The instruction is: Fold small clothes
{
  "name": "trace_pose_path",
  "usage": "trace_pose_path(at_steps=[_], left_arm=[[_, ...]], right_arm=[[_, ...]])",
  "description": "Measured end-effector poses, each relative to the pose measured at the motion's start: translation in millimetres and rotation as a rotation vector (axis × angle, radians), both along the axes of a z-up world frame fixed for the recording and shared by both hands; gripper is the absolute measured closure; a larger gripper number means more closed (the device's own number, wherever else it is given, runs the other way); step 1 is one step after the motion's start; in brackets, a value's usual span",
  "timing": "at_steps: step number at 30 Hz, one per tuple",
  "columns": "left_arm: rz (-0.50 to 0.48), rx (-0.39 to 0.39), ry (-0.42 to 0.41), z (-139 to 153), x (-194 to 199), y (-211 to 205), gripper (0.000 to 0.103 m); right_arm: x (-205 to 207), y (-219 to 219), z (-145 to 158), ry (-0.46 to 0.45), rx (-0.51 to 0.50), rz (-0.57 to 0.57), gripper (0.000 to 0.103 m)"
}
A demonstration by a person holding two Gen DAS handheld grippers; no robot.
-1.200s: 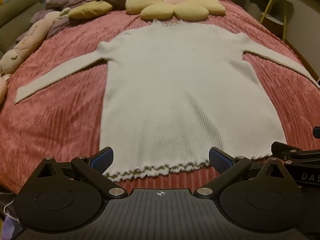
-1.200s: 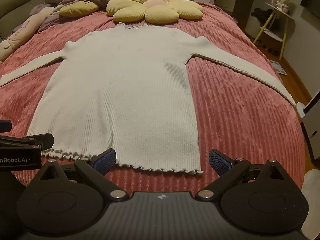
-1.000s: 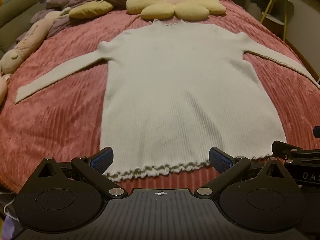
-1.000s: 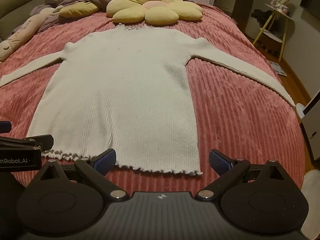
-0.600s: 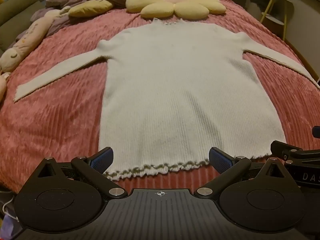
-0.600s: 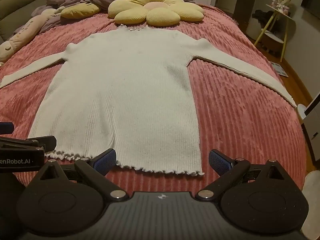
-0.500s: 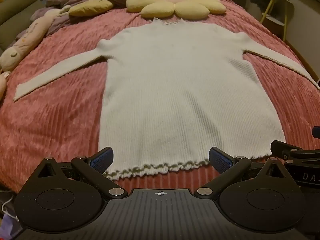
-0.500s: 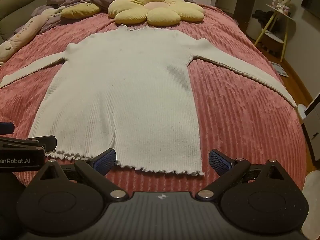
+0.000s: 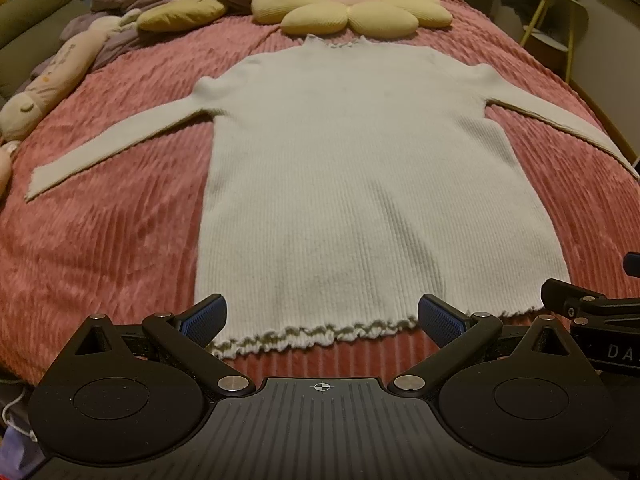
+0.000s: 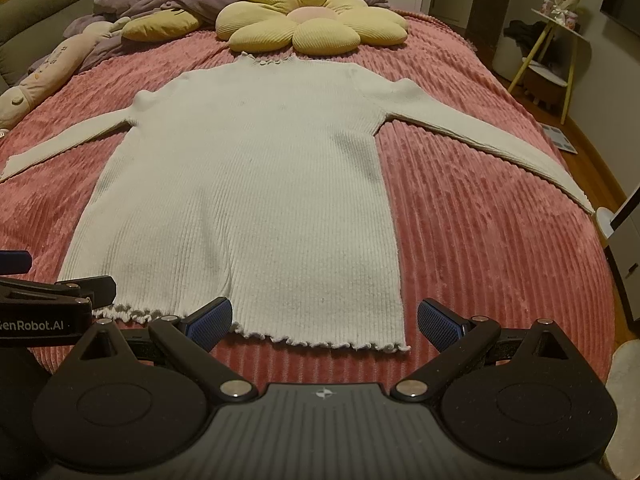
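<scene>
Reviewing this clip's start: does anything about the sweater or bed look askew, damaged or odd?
Nothing stands out. The white sweater lies flat on the pink bedspread, sleeves spread, unfolded. Both grippers are open near its hem.

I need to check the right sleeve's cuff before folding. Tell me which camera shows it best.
The right wrist view: the sweater's right sleeve runs full length to its cuff near the bed's edge. The left wrist view crops that sleeve at the frame's right border, cuff barely visible.

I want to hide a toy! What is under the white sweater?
The white ribbed sweater lies flat on the pink ribbed bedspread, which shows all around it. Anything directly beneath is covered, though no bump shows.
</scene>
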State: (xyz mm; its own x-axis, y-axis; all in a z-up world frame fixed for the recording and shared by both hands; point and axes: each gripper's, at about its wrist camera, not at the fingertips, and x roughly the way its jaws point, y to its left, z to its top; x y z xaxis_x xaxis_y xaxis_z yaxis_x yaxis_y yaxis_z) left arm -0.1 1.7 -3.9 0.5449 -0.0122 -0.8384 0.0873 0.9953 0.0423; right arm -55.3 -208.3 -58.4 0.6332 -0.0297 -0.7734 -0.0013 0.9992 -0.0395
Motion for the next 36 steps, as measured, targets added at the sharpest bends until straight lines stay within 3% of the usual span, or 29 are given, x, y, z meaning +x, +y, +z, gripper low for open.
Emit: trace_pose_path(at_steps=[36], left_arm=[[0.000,-0.009,0.011,-4.7,-1.2,1.9,0.000]], right_arm=[[-3.0,0.9,0.5,-0.015,-0.007,-0.003,0.004]])
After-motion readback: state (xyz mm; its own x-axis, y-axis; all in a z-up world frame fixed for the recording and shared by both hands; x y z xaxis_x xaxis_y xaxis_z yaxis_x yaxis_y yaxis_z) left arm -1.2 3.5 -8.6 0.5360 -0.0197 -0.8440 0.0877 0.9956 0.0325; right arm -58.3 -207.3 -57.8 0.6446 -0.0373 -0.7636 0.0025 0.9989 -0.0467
